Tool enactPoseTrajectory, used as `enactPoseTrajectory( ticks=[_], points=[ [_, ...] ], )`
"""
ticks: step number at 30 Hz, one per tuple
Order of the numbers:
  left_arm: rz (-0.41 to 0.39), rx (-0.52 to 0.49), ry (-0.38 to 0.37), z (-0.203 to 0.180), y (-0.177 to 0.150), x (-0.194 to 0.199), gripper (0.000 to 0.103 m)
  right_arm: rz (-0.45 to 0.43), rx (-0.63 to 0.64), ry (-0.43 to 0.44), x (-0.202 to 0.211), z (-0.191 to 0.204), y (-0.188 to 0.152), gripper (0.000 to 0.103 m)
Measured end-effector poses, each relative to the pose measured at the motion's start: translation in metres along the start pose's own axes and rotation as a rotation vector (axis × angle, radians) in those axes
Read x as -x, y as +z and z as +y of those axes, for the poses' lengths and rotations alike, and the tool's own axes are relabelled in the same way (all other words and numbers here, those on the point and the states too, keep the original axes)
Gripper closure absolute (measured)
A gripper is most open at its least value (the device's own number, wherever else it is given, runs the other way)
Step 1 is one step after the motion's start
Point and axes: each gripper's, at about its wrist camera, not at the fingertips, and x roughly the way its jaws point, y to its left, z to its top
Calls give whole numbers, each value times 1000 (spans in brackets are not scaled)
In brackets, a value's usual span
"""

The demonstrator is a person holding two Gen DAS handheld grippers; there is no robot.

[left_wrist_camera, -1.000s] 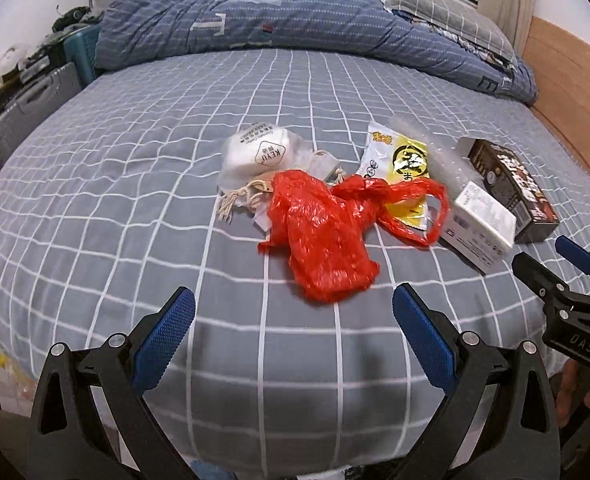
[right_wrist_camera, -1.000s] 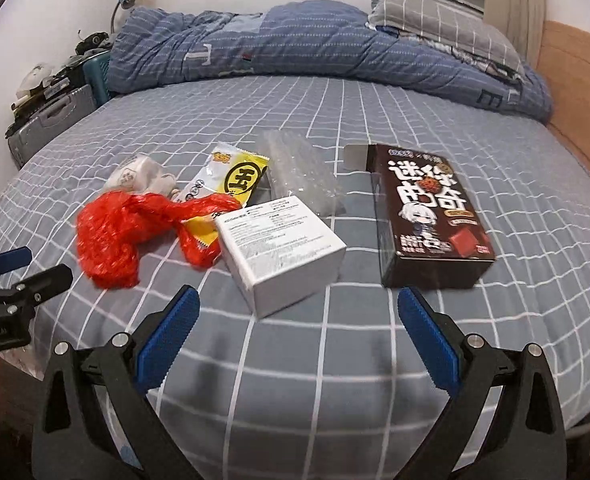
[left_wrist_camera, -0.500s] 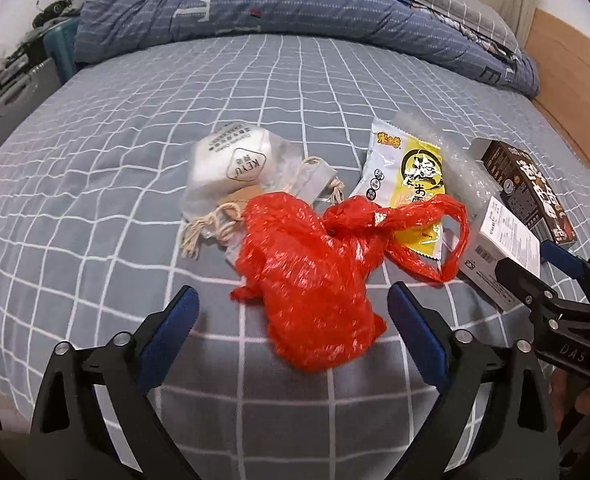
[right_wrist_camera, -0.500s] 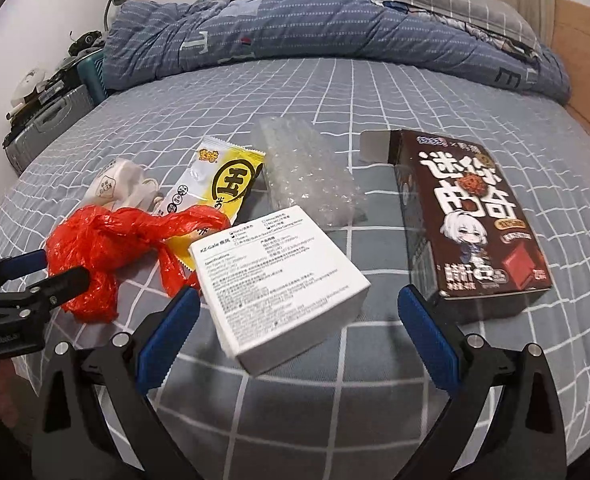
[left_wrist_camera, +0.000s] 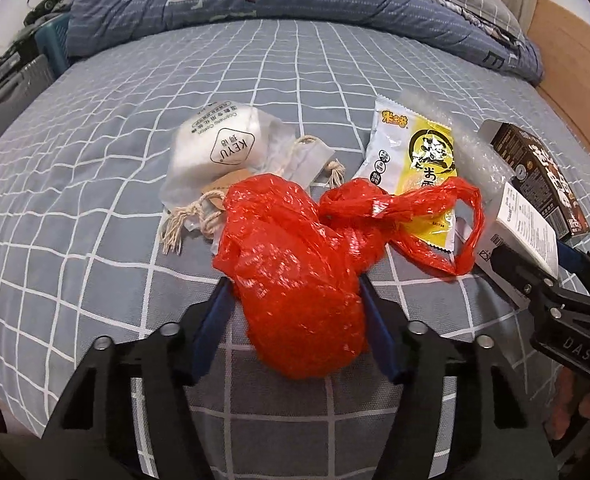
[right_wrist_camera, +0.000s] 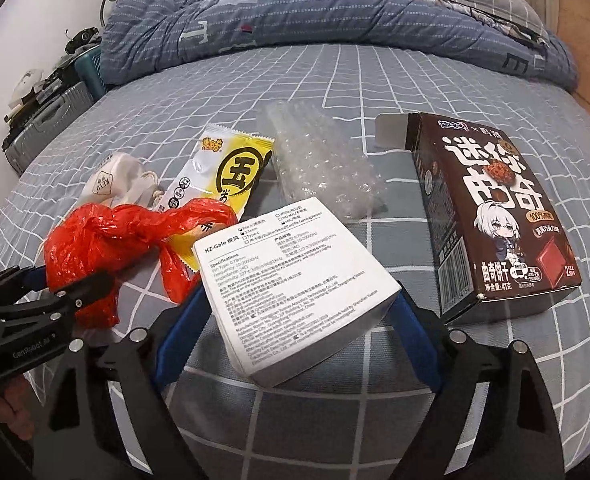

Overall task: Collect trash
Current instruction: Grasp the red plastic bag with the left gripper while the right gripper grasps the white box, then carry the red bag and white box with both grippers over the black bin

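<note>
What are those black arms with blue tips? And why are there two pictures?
A person holds tongs in each hand, each with a camera looking along them. The left camera shows the left tongs, which have just been closing and now pinch a crinkly red plastic bag. The right camera shows the right tongs, which have just been closing on a white cardboard box. Both things lie on the grey checked bed, beside a yellow snack wrapper, clear bubble wrap and a brown biscuit box.

Your left gripper: matte black linkage arms, silver screws at the pivots, blue pads. Your right gripper: same build, blue pads, silver screws; side body lettered "DAS". Left's side body carries faint, unreadable lettering.
</note>
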Motion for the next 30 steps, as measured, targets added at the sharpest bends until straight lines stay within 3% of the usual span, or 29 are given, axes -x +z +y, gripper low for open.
enactPoseTrajectory(
  ticks=[2,8,30],
  points=[
    [0,-4,-5,-1,0,1,55,-2,-12,7,1,-2,0,20],
    [-6,-14,-1,-2,-2,4,60,-14,-24,-10,6,-5,0,21],
    [-105,-13,16,1,-12,61,60,-91,-1,-57,60,-1,1,21]
  ],
)
